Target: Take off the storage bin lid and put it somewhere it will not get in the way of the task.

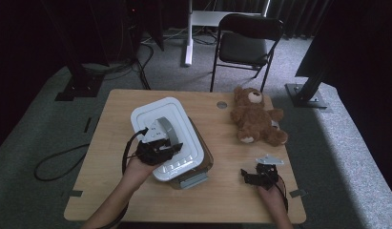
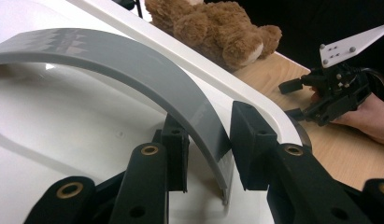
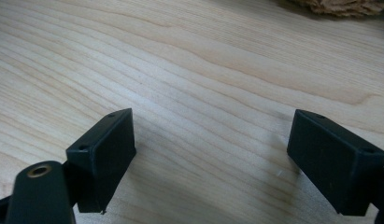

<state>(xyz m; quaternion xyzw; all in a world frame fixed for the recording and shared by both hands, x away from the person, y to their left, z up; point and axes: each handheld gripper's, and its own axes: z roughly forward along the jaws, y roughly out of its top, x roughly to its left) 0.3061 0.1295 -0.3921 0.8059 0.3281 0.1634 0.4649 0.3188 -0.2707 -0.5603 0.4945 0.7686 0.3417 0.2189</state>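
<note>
Left gripper point(image 2: 208, 147): we pinch the grey handle point(image 2: 133, 70) of the white lid point(image 1: 167, 136), frame centre.
Right gripper point(image 3: 210, 158): our jaws spread above the table point(image 3: 189, 60).

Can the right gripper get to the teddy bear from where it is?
Probably yes. The right gripper rests open on the table, and only bare wood lies between it and the teddy bear; the left gripper is busy elsewhere.
</note>
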